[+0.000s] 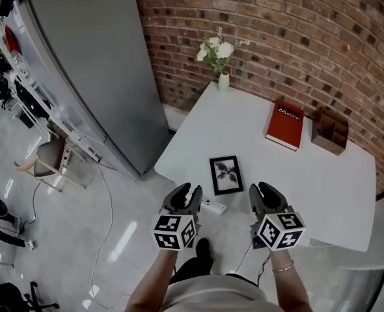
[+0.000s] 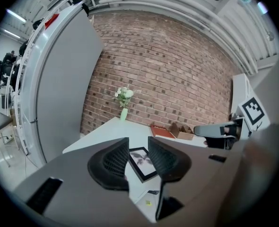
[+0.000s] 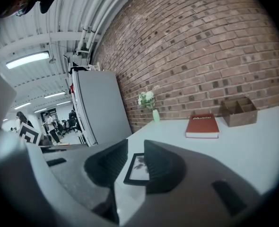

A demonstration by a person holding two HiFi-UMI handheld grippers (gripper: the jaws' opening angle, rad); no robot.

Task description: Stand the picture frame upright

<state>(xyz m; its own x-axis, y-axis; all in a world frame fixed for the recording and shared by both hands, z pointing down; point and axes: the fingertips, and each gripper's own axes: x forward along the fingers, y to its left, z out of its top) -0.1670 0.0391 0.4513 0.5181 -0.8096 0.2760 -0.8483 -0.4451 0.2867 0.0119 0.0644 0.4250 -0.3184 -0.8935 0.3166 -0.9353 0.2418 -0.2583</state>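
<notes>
Lying flat and face up, the picture frame point(image 1: 226, 175) is found near the front edge of the white table point(image 1: 322, 181), with its dark border and a plant print turned to the ceiling. It is judged not yet to have been touched, since nothing is in contact with it.

The left gripper point(image 1: 189, 192) is held just short of the frame's near left corner and the right gripper point(image 1: 262, 194) just off its near right side. Both are pointed across the table and slightly down. Each pair of jaws is kept apart with nothing between the pads, and in both gripper views the frame point(image 2: 140, 157) point(image 3: 138, 167) is seen through the gap, well ahead of the tips. This pairing is read as an approach from both sides, so that one edge can be lifted while the other is steadied.

Further back, a red book point(image 1: 285, 125), a wooden organiser point(image 1: 329, 131) and a vase of flowers point(image 1: 219, 57) are set along the brick wall point(image 1: 276, 38), well apart from the frame.

The back of the frame is hidden, so it cannot be told whether a stand is fitted or folded. A small white object point(image 1: 212, 207) at the table's front edge is partly covered by the left gripper and cannot be identified.
</notes>
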